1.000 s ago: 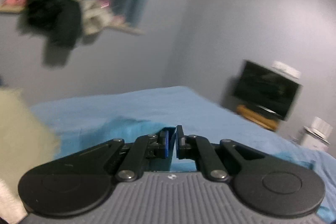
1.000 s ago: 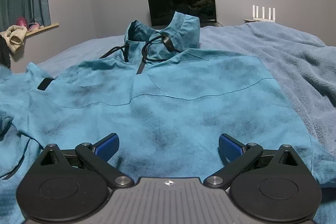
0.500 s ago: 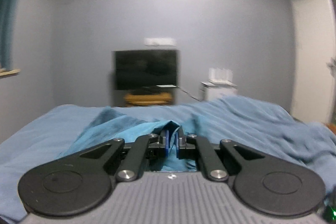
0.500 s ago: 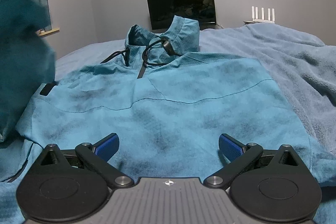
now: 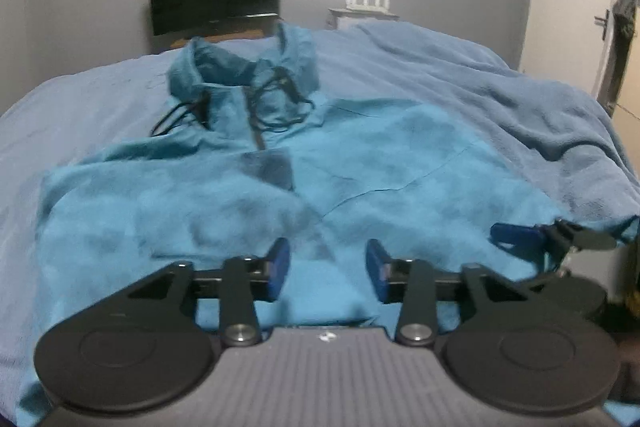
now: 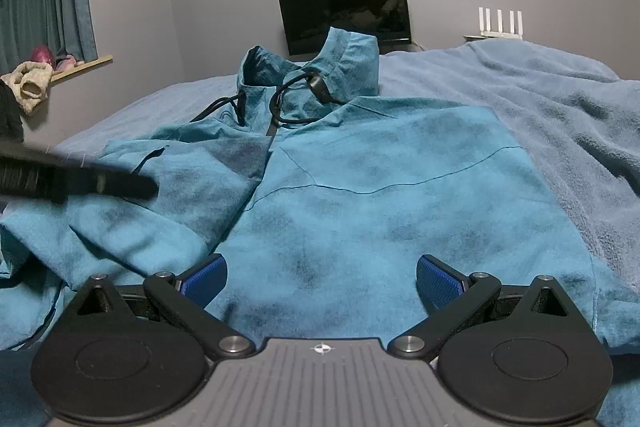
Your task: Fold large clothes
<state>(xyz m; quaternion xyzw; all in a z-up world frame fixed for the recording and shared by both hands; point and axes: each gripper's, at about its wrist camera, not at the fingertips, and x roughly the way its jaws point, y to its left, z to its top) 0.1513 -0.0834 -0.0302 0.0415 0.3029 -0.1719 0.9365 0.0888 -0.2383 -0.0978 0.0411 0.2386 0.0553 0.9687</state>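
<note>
In the left wrist view, the left gripper (image 5: 324,269) hovered over the teal jacket (image 5: 360,187) spread on the bed (image 5: 80,99), its jaws opening with nothing pinched between them. In the right wrist view, the right gripper (image 6: 320,277) stood with jaws wide apart above the jacket's lower front, holding nothing.

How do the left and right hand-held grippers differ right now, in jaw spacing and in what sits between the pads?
The left hand-held gripper has its jaws partway apart and opening; the right hand-held gripper stands much wider. The left view is slightly blurred, while the right view is sharp. Both have blue pads, hold nothing, and hang just above the teal jacket spread on the blue blanket, pointing toward its collar.
</note>
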